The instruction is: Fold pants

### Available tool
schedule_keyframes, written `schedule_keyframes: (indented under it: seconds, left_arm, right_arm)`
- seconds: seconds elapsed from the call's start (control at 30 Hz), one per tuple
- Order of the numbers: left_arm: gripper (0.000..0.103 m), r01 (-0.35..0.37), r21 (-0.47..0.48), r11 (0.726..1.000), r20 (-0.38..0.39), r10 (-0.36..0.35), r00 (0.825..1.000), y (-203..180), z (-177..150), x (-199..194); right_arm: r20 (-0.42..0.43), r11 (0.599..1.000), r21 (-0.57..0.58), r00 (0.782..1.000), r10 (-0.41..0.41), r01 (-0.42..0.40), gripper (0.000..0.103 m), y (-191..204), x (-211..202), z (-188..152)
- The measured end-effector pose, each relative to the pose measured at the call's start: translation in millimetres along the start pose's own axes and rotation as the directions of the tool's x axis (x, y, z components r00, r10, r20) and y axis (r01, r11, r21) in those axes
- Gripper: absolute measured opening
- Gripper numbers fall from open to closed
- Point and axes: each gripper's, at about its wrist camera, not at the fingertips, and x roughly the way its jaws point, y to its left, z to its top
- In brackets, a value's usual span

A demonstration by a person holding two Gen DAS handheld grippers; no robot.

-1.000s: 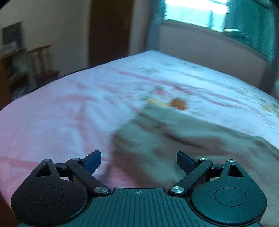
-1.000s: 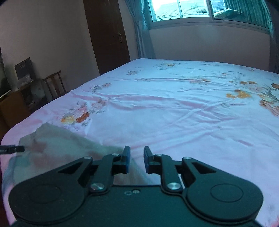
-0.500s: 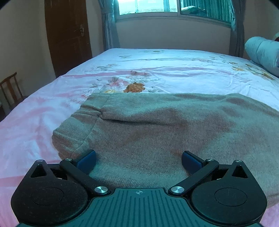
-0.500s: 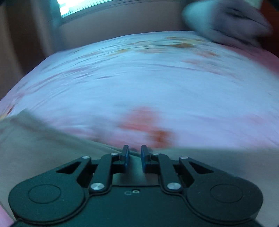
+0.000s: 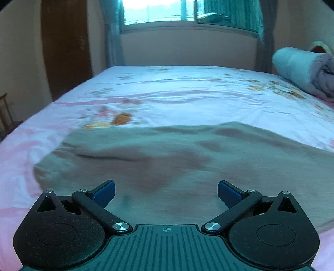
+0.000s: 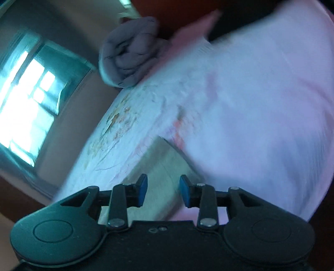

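Note:
Grey-green pants [image 5: 171,158] lie spread across the near part of the bed's pink floral sheet [image 5: 187,98] in the left wrist view. My left gripper [image 5: 166,192] hovers over their near edge, wide open, with nothing between its blue pads [image 5: 104,191]. The right wrist view is rolled sideways and blurred. There a pale corner of the pants [image 6: 167,164] lies just beyond my right gripper [image 6: 163,190]. Its jaws are opening, with a clear gap between the pads [image 6: 143,188] and nothing gripped.
A rolled grey blanket [image 5: 306,70] sits at the bed's far right and shows again as the blanket [image 6: 131,56] in the right wrist view. A window [image 5: 187,10] with curtains is behind the bed. A dark wooden door [image 5: 64,45] and a chair [image 5: 5,116] stand left.
The left gripper opened wider and swung right across the pants. The right gripper swept right along the bed, rolled sharply sideways, shut fully, then parted its jaws.

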Motion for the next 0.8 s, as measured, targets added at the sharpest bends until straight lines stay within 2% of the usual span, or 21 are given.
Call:
schedule_keyframes:
  seconds: [0.17, 0.23, 0.3, 0.37, 0.4, 0.47, 0.63, 0.8]
  left_arm:
    - [0.103, 0.060, 0.039, 0.997, -0.014, -0.060, 0.998, -41.5, -0.1, -9.2]
    - [0.103, 0.082, 0.049, 0.995, -0.019, -0.081, 0.997, -55.5, -1.7, -14.2]
    - [0.103, 0.097, 0.059, 0.993, -0.030, -0.096, 0.995, -69.0, -4.3, -18.5]
    - [0.103, 0.119, 0.061, 0.991, -0.047, -0.116, 0.992, -81.3, -7.1, -21.6]
    - [0.103, 0.124, 0.058, 0.991, -0.052, -0.121, 0.991, -86.5, -8.5, -23.4]
    - [0.103, 0.150, 0.039, 0.988, -0.065, -0.147, 0.987, -101.8, -11.5, -28.2]
    - [0.103, 0.245, 0.085, 0.966, -0.032, -0.243, 0.970, -170.4, -20.0, -47.5]
    - [0.103, 0.295, 0.143, 0.945, -0.058, -0.290, 0.955, -262.1, -31.8, -52.9]
  right_arm:
    - [-0.036, 0.973, 0.223, 0.997, 0.070, -0.060, 0.026, -30.4, 22.1, -9.0]
    - [-0.048, 0.964, 0.259, 0.996, 0.070, -0.056, 0.025, -35.6, 29.5, -10.4]
    - [-0.038, 0.957, 0.274, 0.994, 0.107, -0.093, 0.023, -37.4, 36.1, -12.5]
    - [-0.032, 0.959, 0.235, 0.985, 0.172, -0.160, 0.023, -35.4, 37.6, -13.7]
    - [-0.027, 0.968, 0.193, 0.986, 0.166, -0.158, 0.017, -35.3, 38.0, -14.4]
    - [-0.051, 0.976, 0.179, 0.990, 0.132, -0.121, 0.006, -40.5, 47.6, -17.5]
    - [-0.035, 0.992, 0.100, 0.996, 0.081, -0.077, 0.007, -27.6, 46.1, -19.2]
    - [-0.040, 0.988, 0.119, 0.994, 0.104, -0.098, 0.009, -34.5, 35.2, -21.3]
